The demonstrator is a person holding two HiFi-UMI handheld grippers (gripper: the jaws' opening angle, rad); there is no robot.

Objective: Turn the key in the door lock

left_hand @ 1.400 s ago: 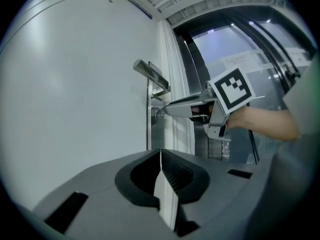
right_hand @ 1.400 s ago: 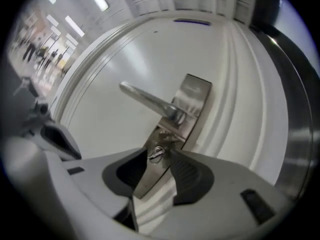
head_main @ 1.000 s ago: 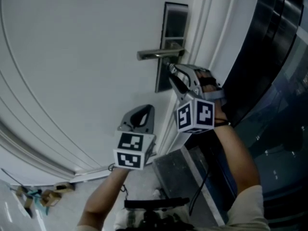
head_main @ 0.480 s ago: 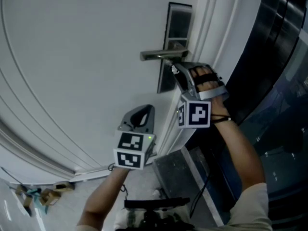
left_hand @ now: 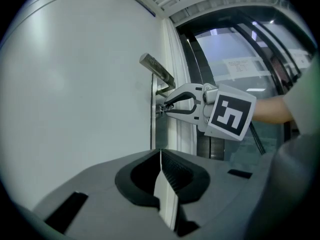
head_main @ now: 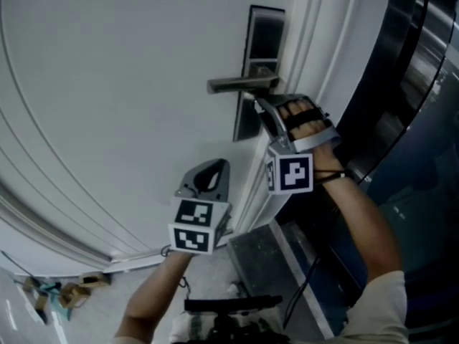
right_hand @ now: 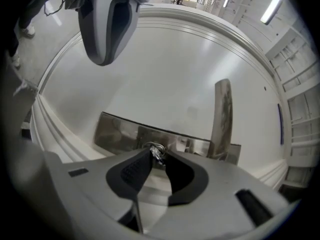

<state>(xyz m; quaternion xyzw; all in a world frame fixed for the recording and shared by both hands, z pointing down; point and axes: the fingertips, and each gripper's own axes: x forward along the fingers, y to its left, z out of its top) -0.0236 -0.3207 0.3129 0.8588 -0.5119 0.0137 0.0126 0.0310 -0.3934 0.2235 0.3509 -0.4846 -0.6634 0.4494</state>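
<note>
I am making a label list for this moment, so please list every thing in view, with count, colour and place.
door: one, white, left and centre
lock plate: one, silver, door's right edge
door frame: one, white, right of the lock plate
lever handle: one, silver, on the lock plate
key: one, metallic, with ring, below the lever handle
glass panels: count unclear, dark, far right
scraps: few, brownish, floor, lower left
left gripper: one, grey, lower centre, jaws shut, empty
right gripper: one, grey, at the lock plate, jaws closing, key between them
</note>
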